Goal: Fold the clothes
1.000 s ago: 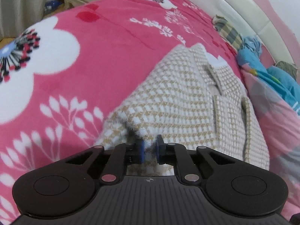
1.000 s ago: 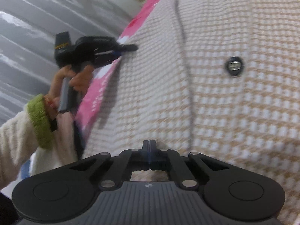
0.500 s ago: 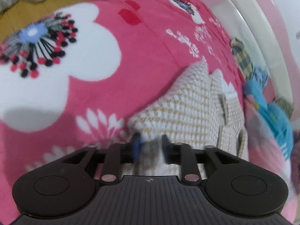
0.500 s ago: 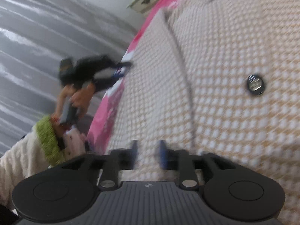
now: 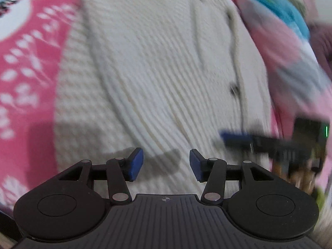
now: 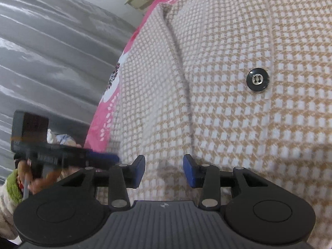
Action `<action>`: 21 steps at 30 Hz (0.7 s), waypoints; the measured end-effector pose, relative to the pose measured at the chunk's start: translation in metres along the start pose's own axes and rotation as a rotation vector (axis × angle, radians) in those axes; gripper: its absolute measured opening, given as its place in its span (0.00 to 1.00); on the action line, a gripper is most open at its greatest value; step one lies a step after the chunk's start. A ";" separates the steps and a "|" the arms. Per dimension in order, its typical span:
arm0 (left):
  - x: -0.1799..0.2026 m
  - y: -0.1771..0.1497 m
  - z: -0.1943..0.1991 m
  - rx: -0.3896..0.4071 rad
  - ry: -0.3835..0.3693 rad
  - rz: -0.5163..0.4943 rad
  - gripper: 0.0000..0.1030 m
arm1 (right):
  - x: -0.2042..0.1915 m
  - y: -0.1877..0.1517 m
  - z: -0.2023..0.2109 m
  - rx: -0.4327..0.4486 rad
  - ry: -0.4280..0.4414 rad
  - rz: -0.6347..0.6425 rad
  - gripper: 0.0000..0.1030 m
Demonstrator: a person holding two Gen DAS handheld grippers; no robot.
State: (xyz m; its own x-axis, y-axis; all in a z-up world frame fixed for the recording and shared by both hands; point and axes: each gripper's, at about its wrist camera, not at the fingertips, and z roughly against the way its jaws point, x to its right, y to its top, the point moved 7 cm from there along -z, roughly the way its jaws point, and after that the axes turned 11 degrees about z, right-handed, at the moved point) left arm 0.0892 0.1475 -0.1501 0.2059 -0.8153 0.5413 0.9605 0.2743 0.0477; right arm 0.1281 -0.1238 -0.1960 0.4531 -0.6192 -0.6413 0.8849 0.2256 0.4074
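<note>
- Pink floral bed cover (image 5: 31,66) is seen at 9 o'clock; checked jacket (image 6: 238,108) lies flat on it, partly folded, more folds judged left.
- Left tongs (image 5: 166,167): jaws just opened, half apart, nothing between.
- Right tongs (image 6: 164,171): just opened likewise, empty, over the jacket hem.
- Snap button (image 6: 257,80) at 2 o'clock.

We hold 2 black ribbed plastic grippers (image 6: 164,169) with blue pads (image 6: 139,171); our fuzzy cream sleeve (image 6: 5,205) has a green cuff (image 6: 13,186).
</note>
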 end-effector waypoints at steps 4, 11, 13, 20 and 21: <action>0.003 -0.018 -0.016 -0.019 -0.004 -0.013 0.47 | 0.007 -0.010 0.014 -0.013 -0.049 -0.022 0.44; -0.016 -0.026 -0.036 -0.014 -0.070 0.176 0.44 | 0.001 -0.018 0.002 -0.039 -0.078 -0.015 0.36; -0.019 -0.026 -0.035 0.017 -0.078 0.205 0.36 | -0.009 -0.017 0.001 -0.050 -0.072 0.019 0.21; -0.016 -0.031 0.010 0.097 -0.068 0.132 0.20 | -0.046 -0.014 0.015 -0.032 0.007 0.040 0.11; -0.016 -0.033 0.024 0.106 -0.055 0.103 0.19 | -0.055 -0.014 0.018 -0.030 0.039 0.047 0.11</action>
State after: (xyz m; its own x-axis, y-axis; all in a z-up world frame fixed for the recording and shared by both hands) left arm 0.0501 0.1639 -0.1400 0.2888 -0.7516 0.5931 0.9092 0.4094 0.0761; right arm 0.0889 -0.1062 -0.1549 0.4979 -0.5776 -0.6468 0.8649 0.2767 0.4188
